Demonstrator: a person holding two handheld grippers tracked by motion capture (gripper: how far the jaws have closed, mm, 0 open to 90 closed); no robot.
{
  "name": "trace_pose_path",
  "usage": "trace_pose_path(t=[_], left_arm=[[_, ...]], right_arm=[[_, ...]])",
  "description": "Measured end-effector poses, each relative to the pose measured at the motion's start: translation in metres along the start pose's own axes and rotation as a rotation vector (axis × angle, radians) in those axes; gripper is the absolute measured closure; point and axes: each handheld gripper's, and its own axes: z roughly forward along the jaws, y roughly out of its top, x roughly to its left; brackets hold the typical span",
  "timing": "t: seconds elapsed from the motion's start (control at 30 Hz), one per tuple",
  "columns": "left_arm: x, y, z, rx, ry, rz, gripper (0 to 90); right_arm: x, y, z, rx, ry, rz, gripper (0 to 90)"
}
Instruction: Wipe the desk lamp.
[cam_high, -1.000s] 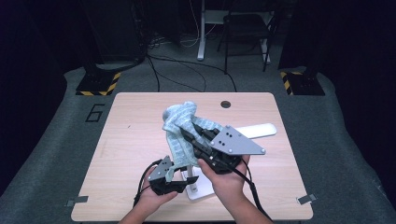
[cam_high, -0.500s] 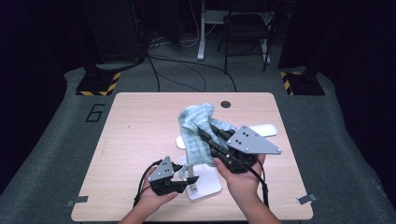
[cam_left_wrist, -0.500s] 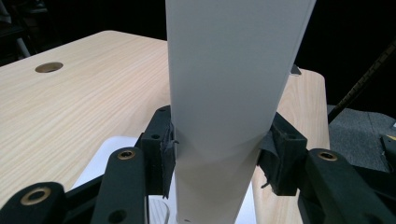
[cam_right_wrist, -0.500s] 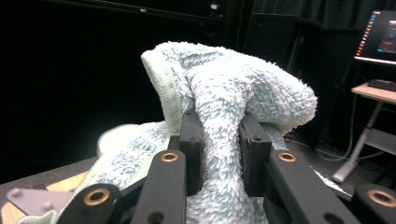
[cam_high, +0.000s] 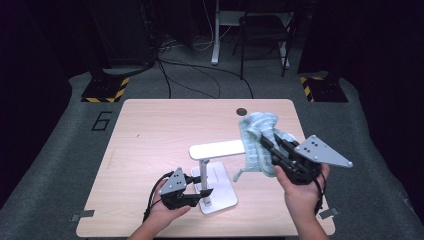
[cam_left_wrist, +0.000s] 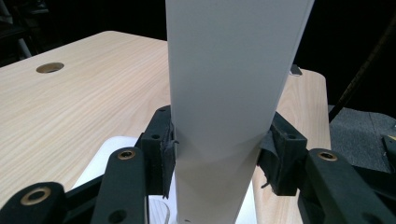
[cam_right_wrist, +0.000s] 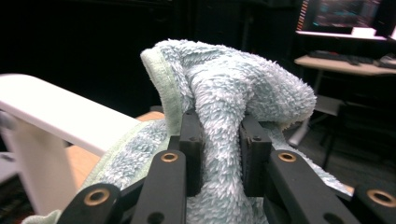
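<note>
Towel (cam_high: 260, 142) pulled right, off lamp (cam_high: 216, 170); left gripper (cam_high: 202, 190) apparently clamps post.

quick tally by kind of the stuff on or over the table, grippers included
Grippers: 2, the left gripper shut on the post of the lamp, the right gripper shut on the towel
White desk lamps: 1, the lamp
Light blue towels: 1, the towel
Total: 4
</note>
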Motion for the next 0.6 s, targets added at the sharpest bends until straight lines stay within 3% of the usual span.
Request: trace_pose_path(t=[0.2, 0.4, 0.6], left_arm=[[0.001, 0.0, 0.0, 0.002, -0.005, 0.001, 52.0], [0.0, 0.0, 0.0, 0.001, -0.004, -0.005, 52.0], [0.0, -0.001, 0.0, -0.007, 0.002, -0.006, 51.9]], right_arm=[[-0.035, -0.01, -0.017, 0.023, -0.072, 0.042, 75.2], [-0.058, -0.019, -0.029, 0.026, -0.132, 0.087, 75.2], [-0.072, -0.02, -0.037, 0.042, -0.215, 0.053, 75.2]])
